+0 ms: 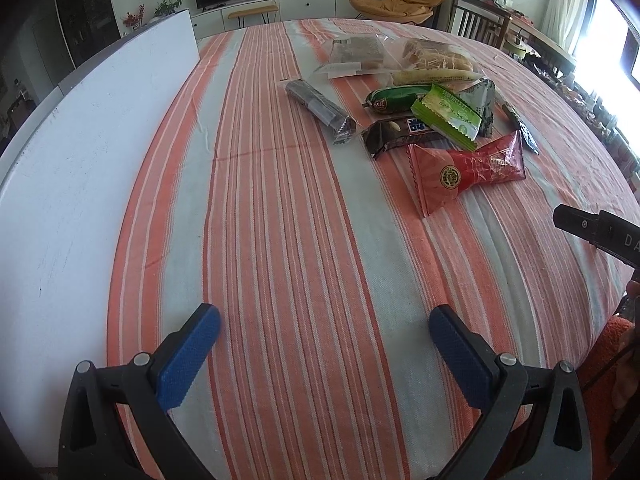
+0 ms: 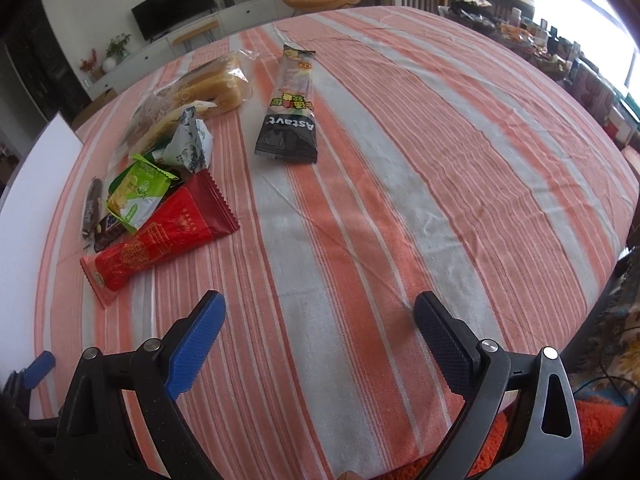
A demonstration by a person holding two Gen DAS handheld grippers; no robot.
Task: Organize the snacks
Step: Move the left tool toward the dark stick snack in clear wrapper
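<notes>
Left wrist view takes in the table (image 1: pixel 280 220), spread with an orange-and-grey striped cloth, and a white board (image 1: pixel 80 152) along its left edge. Both hand-held grippers hover low over bare cloth at the near edge, each with its jaws spread wide and nothing between them: the left hand-held gripper (image 1: pixel 324 354) and, in its own view, the right hand-held gripper (image 2: pixel 320 346).

Snacks lie in a loose heap toward the far middle of the table, some overlapping. Largest are two clear bags: the bread bag (image 2: pixel 208 88) and the dark cake bag (image 1: pixel 356 54). Both look soft and crushable, so I would pinch them by the loose film at an end rather than across the body.

Next comes the red pack (image 2: pixel 160 240), nearest the grippers, its long axis slanting from near-left to far-right in the right wrist view; crinkly, light, probably slippery, best taken at a crimped end.

Standing apart to the right, the black pack (image 2: pixel 294 108) runs almost straight away from the camera. Smaller still are the green sausage (image 1: pixel 394 98), firm and round and so likely to roll, the dark bar (image 1: pixel 320 108) lying diagonally, and the green sachet (image 1: pixel 448 116).
</notes>
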